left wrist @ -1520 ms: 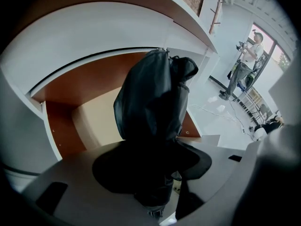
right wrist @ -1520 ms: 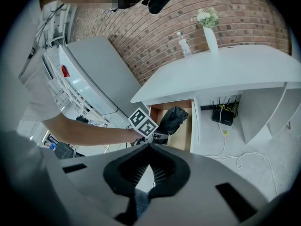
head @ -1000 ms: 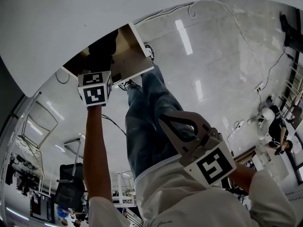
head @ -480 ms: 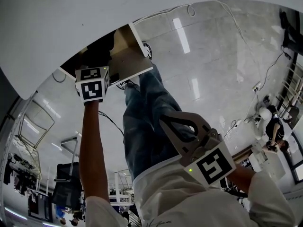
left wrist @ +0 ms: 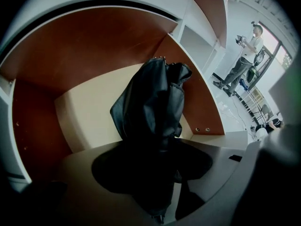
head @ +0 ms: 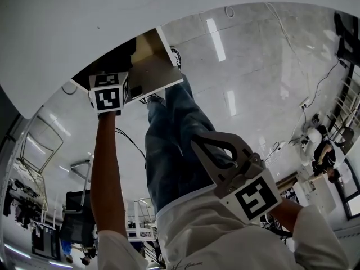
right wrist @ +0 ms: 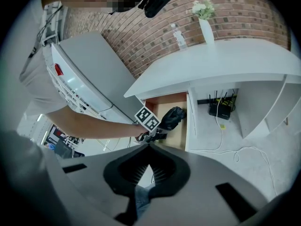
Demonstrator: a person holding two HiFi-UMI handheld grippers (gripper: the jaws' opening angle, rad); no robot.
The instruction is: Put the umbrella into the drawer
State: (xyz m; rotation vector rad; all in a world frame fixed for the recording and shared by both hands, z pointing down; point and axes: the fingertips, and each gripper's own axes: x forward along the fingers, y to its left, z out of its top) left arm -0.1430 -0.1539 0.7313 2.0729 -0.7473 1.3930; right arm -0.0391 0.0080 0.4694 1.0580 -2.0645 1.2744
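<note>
Umbrella (left wrist: pixel 150 102): black, folded, clamped between the jaws of left gripper (right wrist: pixel 159 130), far end over pale floor of open drawer (left wrist: pixel 80 112) | change: left gripper sits closer to drawer at 11 o'clock in head view than a second ago | right gripper (head: pixel 197 145): closed, empty, 5 o'clock, unmoved

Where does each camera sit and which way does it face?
Head view: on the head, facing steeply down at the drawer; left forearm, jeans, right tongs show.
Left gripper view: on left tongs, looking into the drawer along the held umbrella.
Right gripper view: on right tongs, facing the desk; left forearm shows.
Gripper views share drawer and umbrella.
</note>
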